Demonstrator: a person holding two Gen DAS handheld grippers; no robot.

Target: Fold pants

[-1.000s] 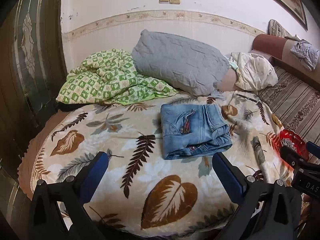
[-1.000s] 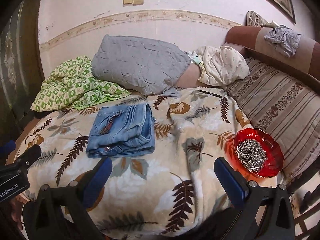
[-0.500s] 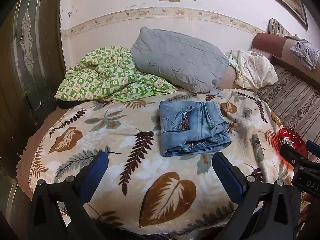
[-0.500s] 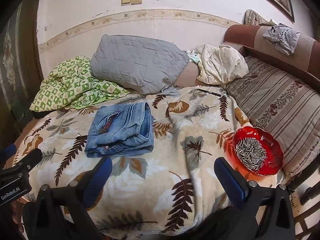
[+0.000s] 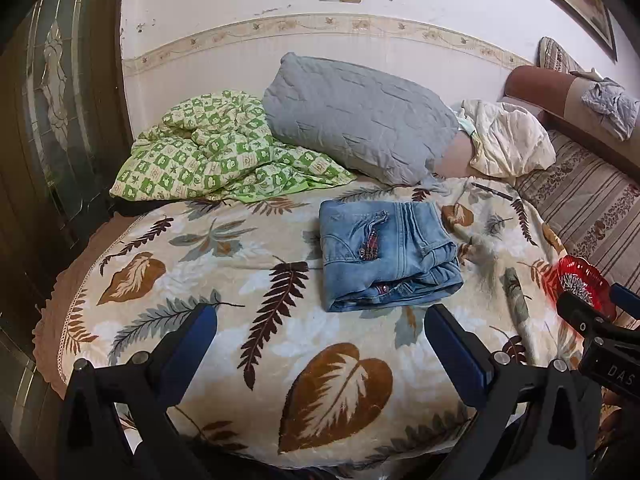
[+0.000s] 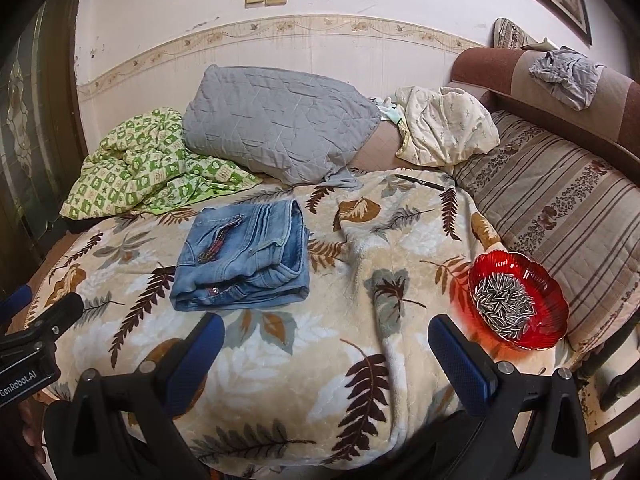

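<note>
The blue denim pants (image 5: 386, 254) lie folded into a compact rectangle on the leaf-patterned blanket (image 5: 224, 280); they also show in the right wrist view (image 6: 246, 258). My left gripper (image 5: 320, 338) is open and empty, held back near the blanket's front edge, short of the pants. My right gripper (image 6: 326, 344) is open and empty, also near the front edge, to the right of the pants. Neither gripper touches the pants.
A red glass bowl of sunflower seeds (image 6: 516, 302) sits at the blanket's right edge. A grey pillow (image 6: 276, 120), green checked quilt (image 6: 144, 166), cream cloth (image 6: 444, 126) and a pen (image 6: 420, 181) lie behind. A striped sofa cushion (image 6: 560, 208) is at the right.
Both grippers have drifted slightly, so the view shifted a little; the pants stay folded and still. Both grippers remain open.
</note>
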